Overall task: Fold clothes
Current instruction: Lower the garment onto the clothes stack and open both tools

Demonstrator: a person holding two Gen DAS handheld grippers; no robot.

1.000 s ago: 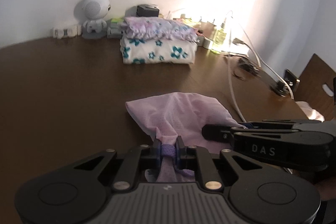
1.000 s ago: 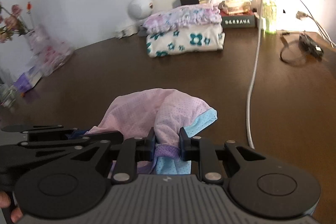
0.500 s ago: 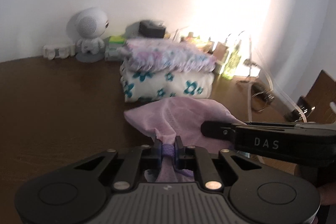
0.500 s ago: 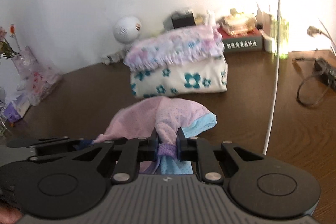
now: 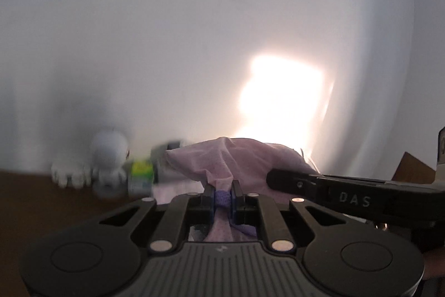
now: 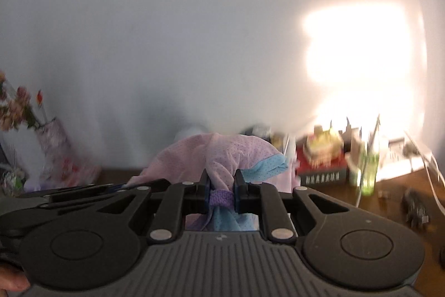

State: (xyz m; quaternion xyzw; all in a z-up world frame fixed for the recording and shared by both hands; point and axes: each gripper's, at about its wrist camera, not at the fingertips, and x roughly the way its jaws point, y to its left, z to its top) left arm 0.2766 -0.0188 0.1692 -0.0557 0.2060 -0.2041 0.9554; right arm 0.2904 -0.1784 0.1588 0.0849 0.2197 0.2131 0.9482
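Both the left gripper point(image 5: 224, 196) and right gripper point(image 6: 221, 196) pinch the pink garment point(image 6: 222, 155), now lifted higher above the table point(image 6: 389, 194) than before

surface: dark brown wooden table point(image 6: 389, 188) | on it: white round robot figurine point(image 5: 107, 157); green glass bottle point(image 6: 368, 171); black cable point(image 6: 415, 206)

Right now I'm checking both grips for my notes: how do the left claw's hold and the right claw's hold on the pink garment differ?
The left claw pinches only purple band and pink cloth of the pink garment; the right claw also has light blue trim bunched at it. The left claw's fingers stand closer together than the right claw's. Both are shut on the purple band, side by side.
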